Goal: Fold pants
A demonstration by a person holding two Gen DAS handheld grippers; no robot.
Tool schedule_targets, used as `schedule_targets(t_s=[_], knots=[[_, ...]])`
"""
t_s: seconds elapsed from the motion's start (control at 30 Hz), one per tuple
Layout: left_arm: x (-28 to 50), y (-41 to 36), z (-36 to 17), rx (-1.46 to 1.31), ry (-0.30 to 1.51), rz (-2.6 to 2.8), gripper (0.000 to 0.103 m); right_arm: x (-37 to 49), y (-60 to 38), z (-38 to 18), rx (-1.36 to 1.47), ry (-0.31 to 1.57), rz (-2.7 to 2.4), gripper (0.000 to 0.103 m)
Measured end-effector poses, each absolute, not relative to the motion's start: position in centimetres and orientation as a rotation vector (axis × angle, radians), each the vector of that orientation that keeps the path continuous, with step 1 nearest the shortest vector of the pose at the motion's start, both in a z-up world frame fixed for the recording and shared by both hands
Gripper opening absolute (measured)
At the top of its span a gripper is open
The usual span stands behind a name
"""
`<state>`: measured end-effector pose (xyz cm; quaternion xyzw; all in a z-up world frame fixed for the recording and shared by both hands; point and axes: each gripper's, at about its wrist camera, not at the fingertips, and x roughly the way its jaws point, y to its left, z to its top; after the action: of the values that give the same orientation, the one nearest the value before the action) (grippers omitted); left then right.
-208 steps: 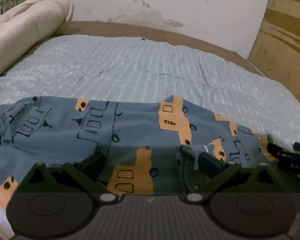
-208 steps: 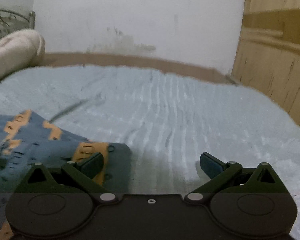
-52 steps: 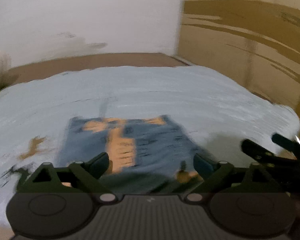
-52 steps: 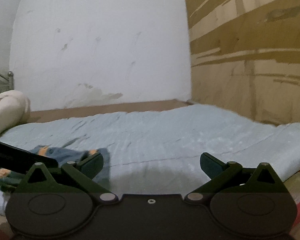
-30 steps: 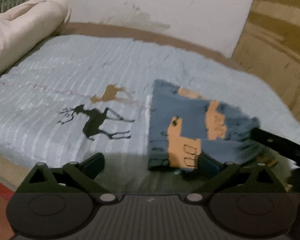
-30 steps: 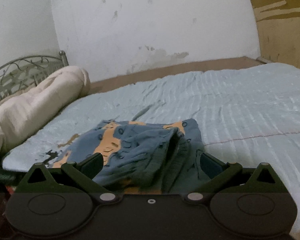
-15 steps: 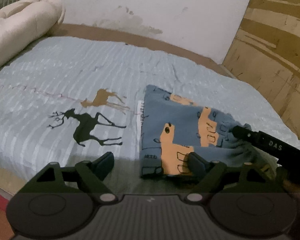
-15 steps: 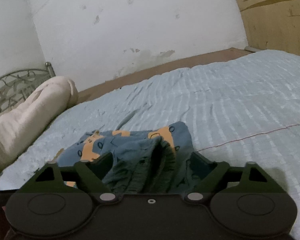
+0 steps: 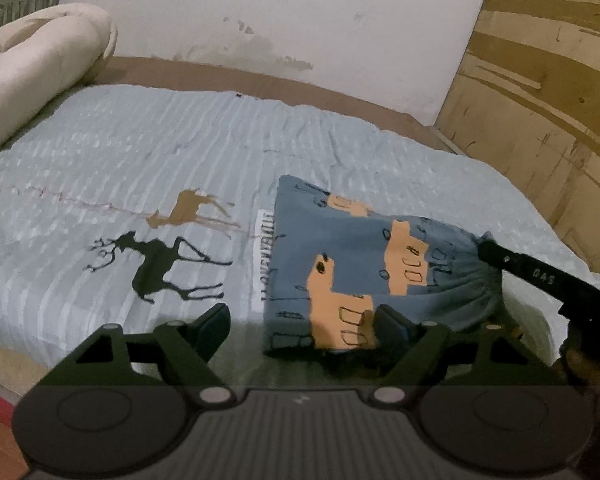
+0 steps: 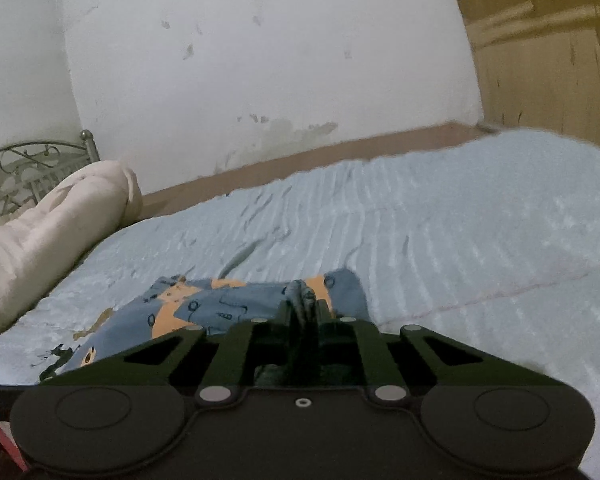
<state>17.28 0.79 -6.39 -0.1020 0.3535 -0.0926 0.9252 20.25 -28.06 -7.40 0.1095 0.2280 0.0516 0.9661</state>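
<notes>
Pinching the pants (image 10: 236, 304) with your right gripper (image 10: 304, 312), you are holding your left gripper (image 9: 300, 320) apart, deer prints (image 9: 160, 264) lying left of it.

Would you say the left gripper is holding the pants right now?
No, the left gripper is open, its jaws apart above the folded pants.
</notes>
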Motion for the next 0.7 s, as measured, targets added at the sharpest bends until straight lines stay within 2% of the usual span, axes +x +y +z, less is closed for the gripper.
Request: schedule_targets(t_s=[0.13,0.3,0.5,0.57,0.63,0.67,0.7], knots=[[17.8,0.4,-6.6,-0.183,0.756,-0.162,0.085,19.8,-28.5,-6.6,0.198,0.428,0.054,0.009],[18.0,0.2,-7.5,-0.175,0.791,-0.156,0.085,20.3,-29.5,-7.5,0.195,0.482,0.026,0.010],[18.0,0.3,-7.6,-0.172,0.795,-0.157,0.087,20.5,-29.1,-7.9,0.176,0.493,0.021,0.022],[18.0,0.3,-7.6,-0.174,0.795,-0.157,0.087,20.1,-28.9,-7.7,0.165,0.482,0.013,0.032],[18.0,0.3,-7.7,-0.175,0.795,-0.155,0.087,19.6,-28.4,-7.5,0.150,0.466,0.010,0.054],[18.0,0.3,-7.7,-0.176,0.796,-0.154,0.088,19.3,-28.2,-7.4,0.145,0.462,0.013,0.060],[18.0,0.3,-7.7,-0.176,0.796,-0.154,0.088,19.0,-28.0,-7.4,0.138,0.461,0.019,0.072]])
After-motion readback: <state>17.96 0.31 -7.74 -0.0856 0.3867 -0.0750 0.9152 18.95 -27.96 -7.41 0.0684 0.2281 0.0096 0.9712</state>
